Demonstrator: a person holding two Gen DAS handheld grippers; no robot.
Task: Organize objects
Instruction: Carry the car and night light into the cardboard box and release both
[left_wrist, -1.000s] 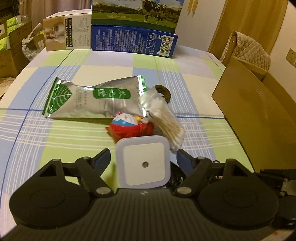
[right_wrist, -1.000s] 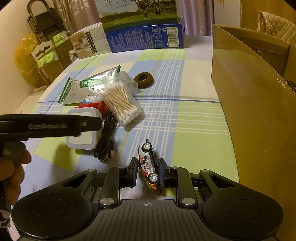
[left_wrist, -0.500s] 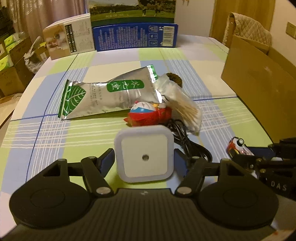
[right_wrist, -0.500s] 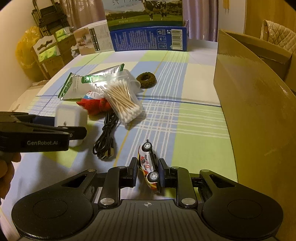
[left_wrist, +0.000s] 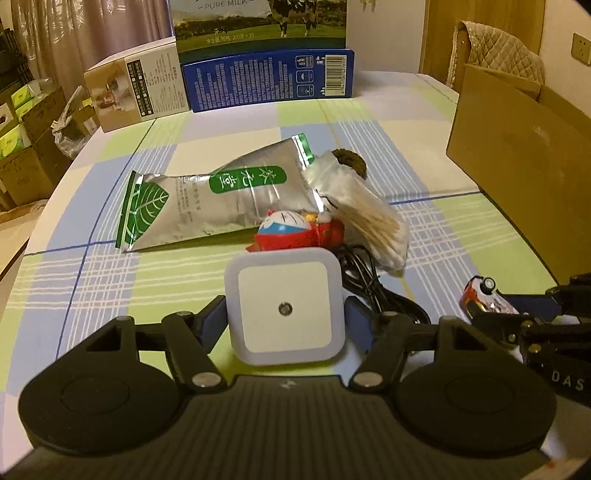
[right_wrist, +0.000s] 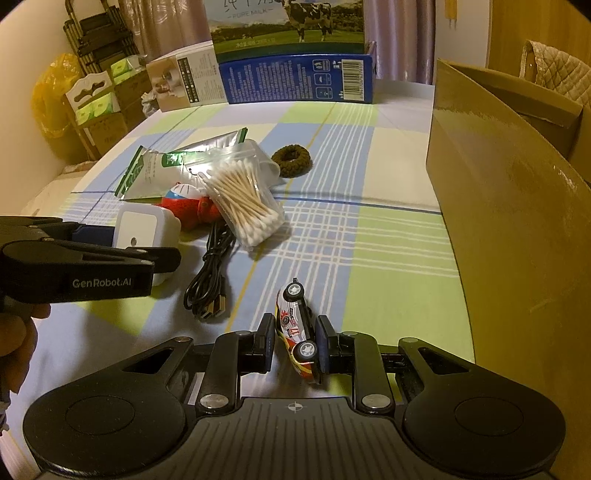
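Across the tabletop lies a checked cloth (right_wrist: 369, 236) of pale green, blue and cream squares, under warm indoor light. Near its front edge the left gripper (left_wrist: 284, 321) has just been closing its jaws around a white square night light with a small round sensor (left_wrist: 283, 308); the blue pads sit at its sides. The right gripper (right_wrist: 295, 343) holds its jaws narrow, clamped on a small red, white and yellow toy car (right_wrist: 297, 328). Behind these lie a black coiled cable (right_wrist: 210, 280), a clear bag of cotton swabs (right_wrist: 243, 199), a red and blue figurine (left_wrist: 295, 229) and a silver and green foil pouch (left_wrist: 207, 199). A brown cardboard box (right_wrist: 517, 206) stands along the right edge; milk cartons (right_wrist: 295, 77) line the far edge before curtains (left_wrist: 92, 33).
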